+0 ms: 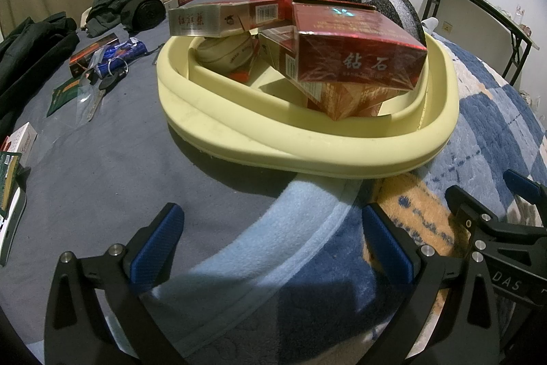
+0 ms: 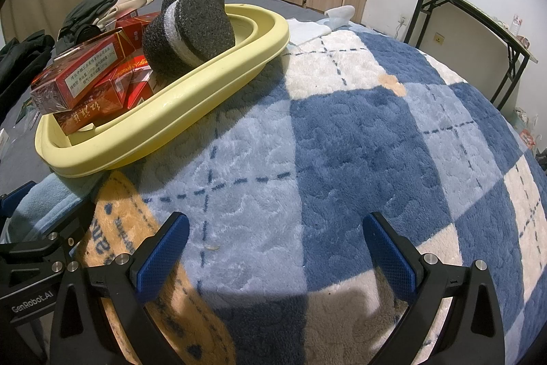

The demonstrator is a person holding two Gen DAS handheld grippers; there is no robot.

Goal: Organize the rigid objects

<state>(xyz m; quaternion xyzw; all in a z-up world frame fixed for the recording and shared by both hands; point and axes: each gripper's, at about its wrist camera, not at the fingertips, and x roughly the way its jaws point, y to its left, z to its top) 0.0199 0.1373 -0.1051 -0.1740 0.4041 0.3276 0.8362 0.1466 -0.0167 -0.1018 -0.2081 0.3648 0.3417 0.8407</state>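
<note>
- On the bed, the yellow tub (image 1: 307,156) holds stacked red cartons (image 1: 359,53) and foam blocks (image 2: 191,33).
- Cartons look light, stiff, slick; grip across flat faces.
- Left claw (image 1: 273,248) and right claw (image 2: 277,252) gape wide, empty.

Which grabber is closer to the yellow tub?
Left. The left gripper sits right in front of the yellow tub; the right gripper is off to its right, over the blanket.
</note>
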